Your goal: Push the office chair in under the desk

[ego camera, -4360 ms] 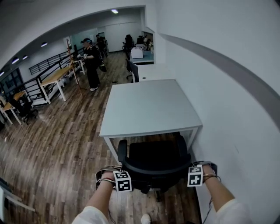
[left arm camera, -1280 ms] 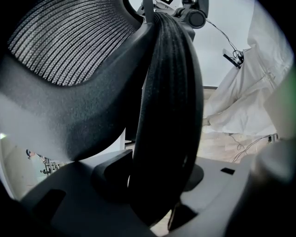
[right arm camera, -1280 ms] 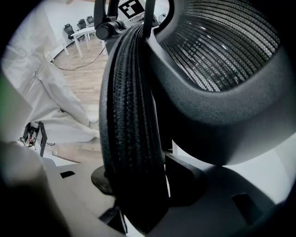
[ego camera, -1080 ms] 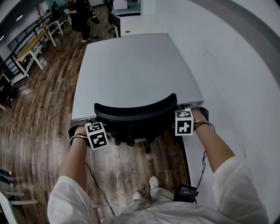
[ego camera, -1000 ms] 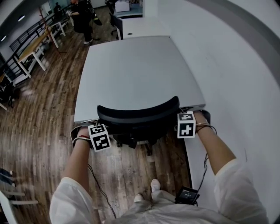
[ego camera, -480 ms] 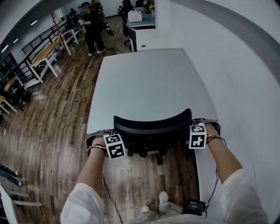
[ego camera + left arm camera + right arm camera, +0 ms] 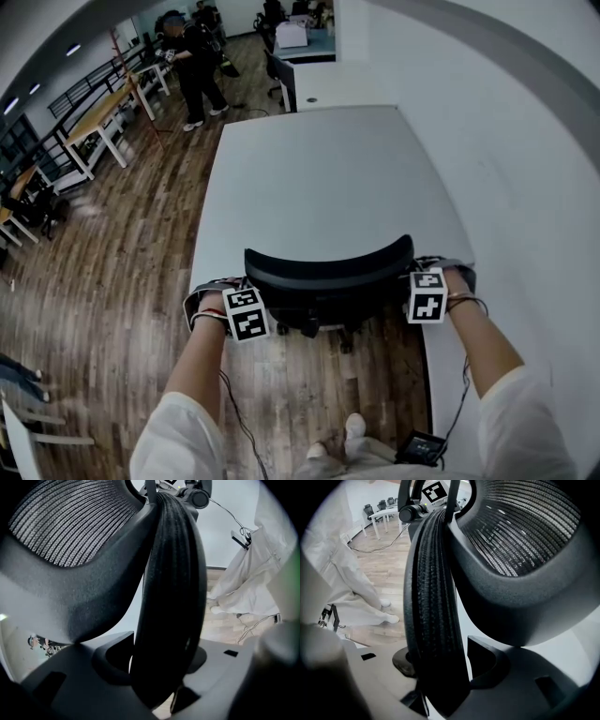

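the office chair (image 7: 328,267) looks all but home. from the head view its seat is out of sight beneath the desk (image 7: 328,169), and the curved top of the backrest lies right at the desk's near edge, though whether it touches cannot be told. only part of the dark base (image 7: 323,328) shows behind the backrest, above the wooden floor (image 7: 122,281). what seems left is at most a last small nudge, then letting go on both sides.

the left gripper (image 7: 244,309) holds one end of the backrest and the right gripper (image 7: 427,292) the other. in each gripper view the jaws are closed at a middling width around the backrest's thick edge, which fills the gap between them.

that edge is a dark, rounded band (image 7: 433,602) with a ribbed, slightly pebbled skin, probably firm rubber or plastic. inside it stretches a fine woven mesh (image 7: 70,522), bowed like a shallow shell. the grippers' jaws are smooth, pale grey moulded plastic. the desk top is a flat, matte, light grey rectangle with thin edges, set beside a plain white wall (image 7: 506,141).
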Demonstrator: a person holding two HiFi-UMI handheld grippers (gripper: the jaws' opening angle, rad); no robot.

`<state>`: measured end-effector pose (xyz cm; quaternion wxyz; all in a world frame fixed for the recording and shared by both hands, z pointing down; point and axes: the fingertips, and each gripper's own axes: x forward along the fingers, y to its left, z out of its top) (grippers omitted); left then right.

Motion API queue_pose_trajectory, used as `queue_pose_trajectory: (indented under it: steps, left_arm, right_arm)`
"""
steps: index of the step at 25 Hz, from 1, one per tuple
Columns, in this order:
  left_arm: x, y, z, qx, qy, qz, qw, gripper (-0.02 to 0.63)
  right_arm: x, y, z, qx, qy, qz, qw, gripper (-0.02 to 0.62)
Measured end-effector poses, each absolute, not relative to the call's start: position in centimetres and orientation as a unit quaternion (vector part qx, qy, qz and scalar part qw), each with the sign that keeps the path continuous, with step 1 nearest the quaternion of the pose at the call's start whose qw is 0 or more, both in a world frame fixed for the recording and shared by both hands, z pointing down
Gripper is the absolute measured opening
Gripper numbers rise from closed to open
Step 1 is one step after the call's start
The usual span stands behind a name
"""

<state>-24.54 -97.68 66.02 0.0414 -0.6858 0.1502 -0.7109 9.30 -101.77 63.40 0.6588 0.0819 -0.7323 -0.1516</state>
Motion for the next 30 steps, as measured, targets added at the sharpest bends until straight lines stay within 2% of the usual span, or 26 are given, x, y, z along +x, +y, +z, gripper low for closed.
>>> queue_pose_trajectory:
  steps: [15,17,22,27,30]
  left_arm:
    - [-24.5,-100.5,67.0,-0.697,0.163,-0.697,0.035,0.219]
    - [-24.5,-101.0,67.1,-0.7,0.17,-0.693,0.025,0.239]
    - [-23.5,-100.6,67.0,-0.714,0.205,-0.669,0.023,0.342]
    - [-23.0,-100.0,65.1,-0.722,0.256,-0.641,0.044,0.342]
    - [-22.7,-100.4,63.9,-0.745,0.304,-0.593,0.013,0.344]
  right_arm:
    - [9.2,-104.3,64.6,0.069,-0.726,-0.143,0.669,0.242]
    - [8.9,-104.9,64.7,0.069,-0.73,-0.14,0.665,0.248]
    - [8.8,-104.4,64.1,0.097,-0.75,-0.126,0.642,0.285]
    - [8.9,-103.1,61.4,0.133,-0.768,-0.128,0.613,0.313]
    - [8.8,-103.2,60.6,0.154,-0.786,-0.126,0.585,0.312]
